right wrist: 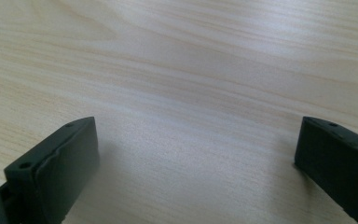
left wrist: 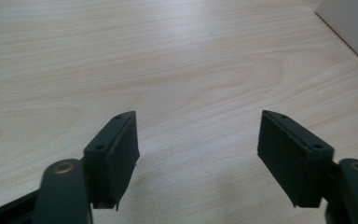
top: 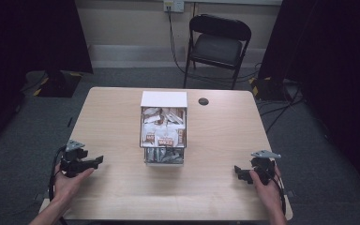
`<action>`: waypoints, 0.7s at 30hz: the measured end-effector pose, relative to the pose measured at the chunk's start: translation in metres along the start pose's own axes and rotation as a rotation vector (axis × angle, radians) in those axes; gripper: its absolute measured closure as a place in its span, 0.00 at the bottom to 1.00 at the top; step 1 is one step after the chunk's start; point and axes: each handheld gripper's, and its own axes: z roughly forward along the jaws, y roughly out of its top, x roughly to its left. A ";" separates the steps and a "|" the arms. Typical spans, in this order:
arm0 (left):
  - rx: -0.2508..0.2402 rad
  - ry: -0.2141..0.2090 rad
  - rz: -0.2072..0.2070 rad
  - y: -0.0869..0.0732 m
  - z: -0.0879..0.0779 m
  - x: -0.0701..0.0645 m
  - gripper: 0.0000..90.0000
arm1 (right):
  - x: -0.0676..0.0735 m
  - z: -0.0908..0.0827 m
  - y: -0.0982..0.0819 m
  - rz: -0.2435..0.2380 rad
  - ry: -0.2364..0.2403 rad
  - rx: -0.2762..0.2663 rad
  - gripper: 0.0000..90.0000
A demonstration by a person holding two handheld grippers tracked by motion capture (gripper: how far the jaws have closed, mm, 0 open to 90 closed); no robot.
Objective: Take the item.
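**Both grippers at rest near the table's front corners, nothing held**

High view. I see a pale wooden table (top: 122,108) with a clear box (top: 163,133) standing at its middle, well apart from both tools. The box has a white lid and is packed with small brown-and-white packets (top: 161,136). A small dark round mark (top: 203,101) lies on the table just right of the box's far end. The left gripper (top: 96,161), held in the person's left hand (top: 70,180), sits near the front left of the table and points inward toward the box. The right gripper (top: 238,172), in the right hand (top: 265,185), sits near the front right edge and also points inward. Beyond the table stands a black folding chair (top: 218,44) against the wall. From here I cannot judge how the jaws stand.

Left gripper view. I look along the two black jaws over bare wood grain. They stand apart, with only tabletop between them; the pads (left wrist: 121,149) press on nothing. A pale flat surface cuts the upper right corner; I cannot tell what it is.

Right gripper view. The jaws stand wide apart, one at each lower corner, with bare wood between them. The pads (right wrist: 70,161) touch nothing.
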 end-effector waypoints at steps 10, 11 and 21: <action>-0.026 -0.081 0.027 0.006 -0.007 -0.009 0.39 | 0.000 0.000 0.000 0.000 0.000 0.000 0.00; -0.026 -0.081 0.027 0.006 -0.007 -0.009 0.39 | 0.000 0.000 0.000 0.000 0.000 0.000 0.00; -0.063 -0.172 0.108 0.014 -0.023 -0.026 0.47 | 0.000 0.000 0.000 0.000 0.000 0.000 0.00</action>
